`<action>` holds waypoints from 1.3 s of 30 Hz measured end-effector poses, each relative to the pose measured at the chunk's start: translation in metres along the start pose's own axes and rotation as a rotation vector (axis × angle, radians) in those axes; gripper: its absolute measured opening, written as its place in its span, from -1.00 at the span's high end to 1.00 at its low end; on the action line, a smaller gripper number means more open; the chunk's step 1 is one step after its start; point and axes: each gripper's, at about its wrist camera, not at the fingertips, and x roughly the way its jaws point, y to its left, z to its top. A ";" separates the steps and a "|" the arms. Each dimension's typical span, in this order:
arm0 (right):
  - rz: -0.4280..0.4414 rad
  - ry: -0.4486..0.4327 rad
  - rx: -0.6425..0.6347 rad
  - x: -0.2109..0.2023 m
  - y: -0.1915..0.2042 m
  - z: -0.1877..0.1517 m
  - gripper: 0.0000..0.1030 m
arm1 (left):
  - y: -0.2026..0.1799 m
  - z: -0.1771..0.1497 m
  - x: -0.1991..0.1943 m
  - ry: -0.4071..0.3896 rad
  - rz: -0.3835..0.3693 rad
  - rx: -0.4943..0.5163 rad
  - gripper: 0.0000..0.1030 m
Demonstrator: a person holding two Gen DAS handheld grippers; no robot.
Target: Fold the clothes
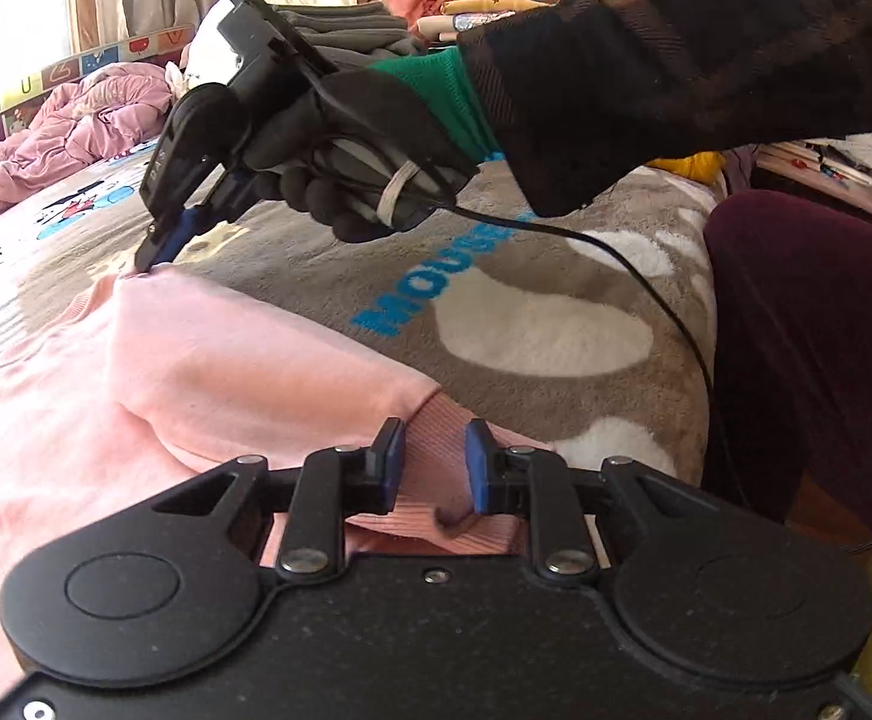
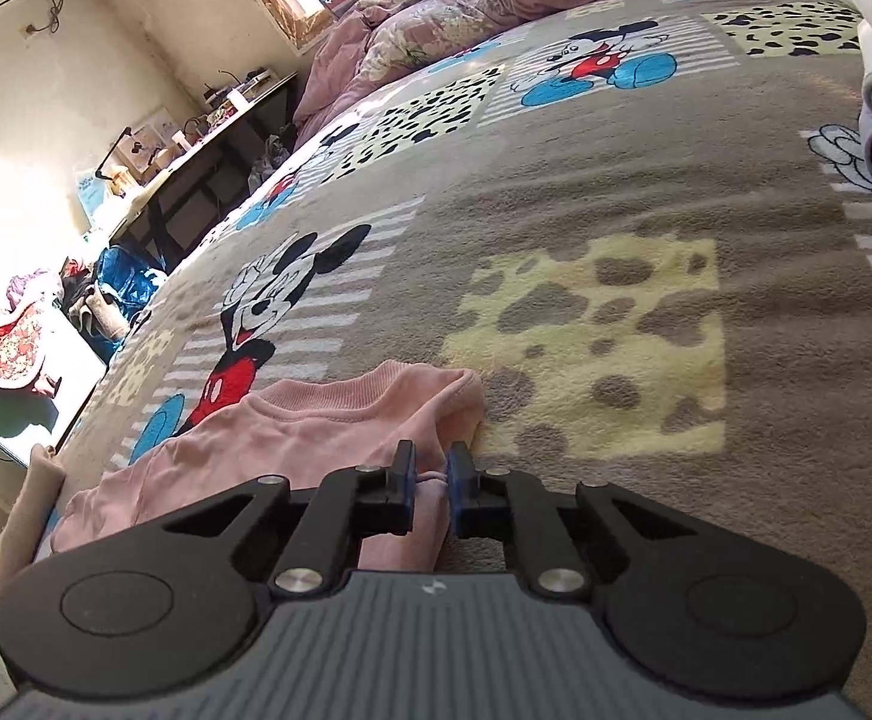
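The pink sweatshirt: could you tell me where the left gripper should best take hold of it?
Probably the ribbed hem band of the pink sweatshirt, approached from the near edge: it lies right between the open left gripper pads, a firm edge.

- Your left wrist camera sits low over the blanket's (image 1: 556, 276) near edge, facing across it.
- Your right wrist camera skims the blanket toward its far corner; both share the pink sweatshirt (image 1: 196, 372).
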 end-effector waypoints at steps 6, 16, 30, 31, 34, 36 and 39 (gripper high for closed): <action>0.024 -0.013 0.002 0.008 -0.001 0.008 0.83 | 0.011 -0.004 0.000 0.001 -0.010 -0.043 0.63; 0.047 -0.139 0.144 -0.043 -0.017 -0.034 0.73 | 0.046 -0.002 -0.032 -0.122 0.068 -0.221 0.63; 0.137 -0.151 -0.137 -0.070 0.024 -0.107 0.62 | 0.117 0.099 0.057 0.045 0.362 -0.319 0.63; 0.144 -0.152 -0.158 -0.072 0.027 -0.112 0.62 | 0.123 0.098 0.071 0.089 0.376 -0.323 0.64; 0.134 -0.162 -0.204 -0.072 0.034 -0.118 0.63 | 0.141 0.082 0.099 0.240 0.489 -0.352 0.79; 0.119 -0.171 -0.231 -0.071 0.037 -0.120 0.63 | 0.141 0.083 0.088 0.201 0.489 -0.376 0.79; 0.096 -0.184 -0.272 -0.068 0.043 -0.122 0.63 | 0.138 0.097 0.075 0.136 0.489 -0.385 0.79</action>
